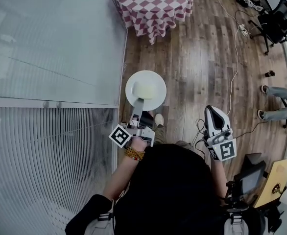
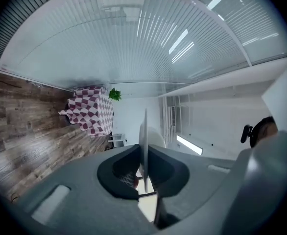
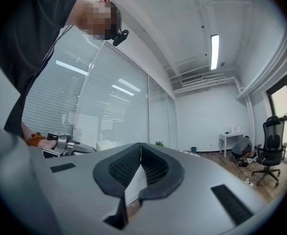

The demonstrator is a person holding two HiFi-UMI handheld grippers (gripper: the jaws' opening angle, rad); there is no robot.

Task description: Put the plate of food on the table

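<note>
A white plate (image 1: 146, 89) carrying a pale yellow lump of food (image 1: 144, 89) hangs level above the wooden floor, held at its near rim by my left gripper (image 1: 137, 107). In the left gripper view the plate (image 2: 145, 131) shows edge-on, clamped between the dark jaws, so my left gripper (image 2: 144, 166) is shut on it. The table with a red and white checked cloth (image 1: 155, 4) stands far ahead, and is also seen in the left gripper view as the table (image 2: 88, 109). My right gripper (image 1: 214, 116) is held at my right side, and the right gripper (image 3: 140, 153) has its jaws pressed together, empty.
A frosted glass wall (image 1: 50, 43) runs along my left. Cables (image 1: 234, 58) trail over the wooden floor. An office chair (image 1: 275, 21) and a seated person's legs (image 1: 280, 102) are at the right. A small green plant (image 2: 115, 94) stands by the table. A white desk (image 3: 231, 140) is at the far wall.
</note>
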